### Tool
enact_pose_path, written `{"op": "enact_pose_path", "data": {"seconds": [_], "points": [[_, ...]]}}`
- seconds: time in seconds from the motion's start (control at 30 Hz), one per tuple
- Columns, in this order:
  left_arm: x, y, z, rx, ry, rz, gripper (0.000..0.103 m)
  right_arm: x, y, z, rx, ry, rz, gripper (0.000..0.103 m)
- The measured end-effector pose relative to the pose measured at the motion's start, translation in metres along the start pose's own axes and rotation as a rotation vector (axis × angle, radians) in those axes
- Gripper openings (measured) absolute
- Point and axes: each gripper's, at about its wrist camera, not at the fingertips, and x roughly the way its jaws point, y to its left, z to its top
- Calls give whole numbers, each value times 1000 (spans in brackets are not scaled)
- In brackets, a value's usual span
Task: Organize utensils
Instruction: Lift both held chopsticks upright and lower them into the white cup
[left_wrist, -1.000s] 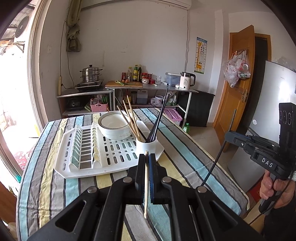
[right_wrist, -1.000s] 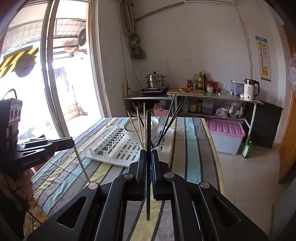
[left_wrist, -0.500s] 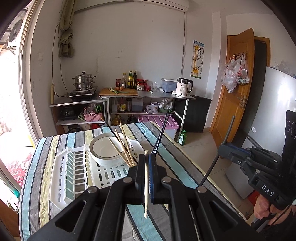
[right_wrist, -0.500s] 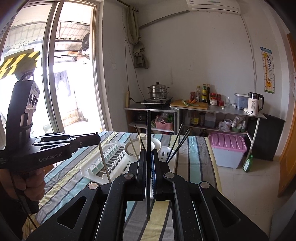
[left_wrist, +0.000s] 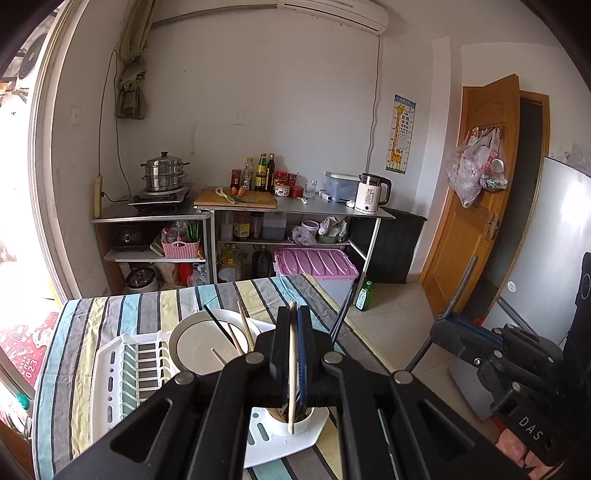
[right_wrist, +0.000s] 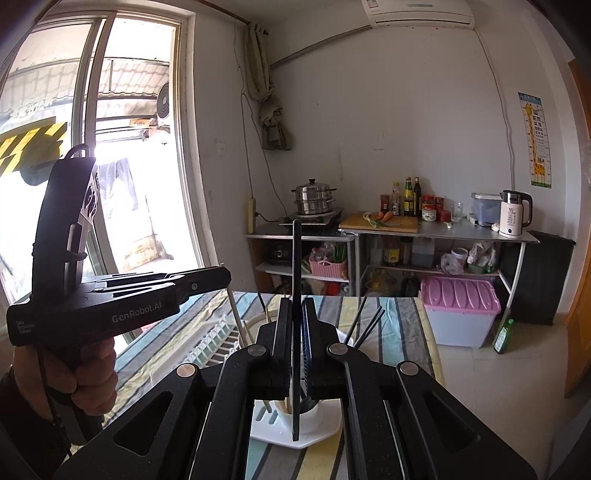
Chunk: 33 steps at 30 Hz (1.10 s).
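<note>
While your left gripper (left_wrist: 291, 354) pinches a pale wooden chopstick (left_wrist: 291, 369) between its closed fingers, your right gripper (right_wrist: 295, 332) clamps a black chopstick (right_wrist: 296, 295) the same way — both sticks stand nearly upright. Just below each tip sits the white utensil cup (left_wrist: 291, 424), already crowded with chopsticks; the wooden stick's lower end shows over the cup's front rim, and the black one's lower end crosses the front of the cup in the right wrist view. Whether either tip touches the cup, you cannot tell from these angles.

That cup stands at the near corner of a white drying rack (left_wrist: 110, 369) on the bench with the striped cloth (left_wrist: 74, 332). Behind the cup a white bowl (left_wrist: 199, 343) rests in the rack, with wooden and black chopsticks leaning across it.

Farther back, beyond the bench edge, a pink-lidded storage box (left_wrist: 317, 262) sits on the floor by a steel shelf unit (left_wrist: 295, 210) — a steamer pot (left_wrist: 164, 175), bottles and a white kettle (left_wrist: 371, 194) are on top.
</note>
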Motion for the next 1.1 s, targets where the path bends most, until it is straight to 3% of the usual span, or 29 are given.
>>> {"op": "enact_pose_path", "data": {"seconds": [0.43, 0.7, 0.9, 1.1], "points": [[50, 13, 7, -17, 6, -14, 4, 43, -11, 0, 19, 21, 8, 5], [78, 19, -8, -28, 61, -20, 4, 62, -15, -10, 29, 56, 10, 5], [87, 22, -17, -25, 94, -13, 4, 64, -15, -11, 35, 63, 13, 5], [89, 23, -20, -18, 105, -11, 4, 50, -9, 5, 12, 9, 19, 5]]}}
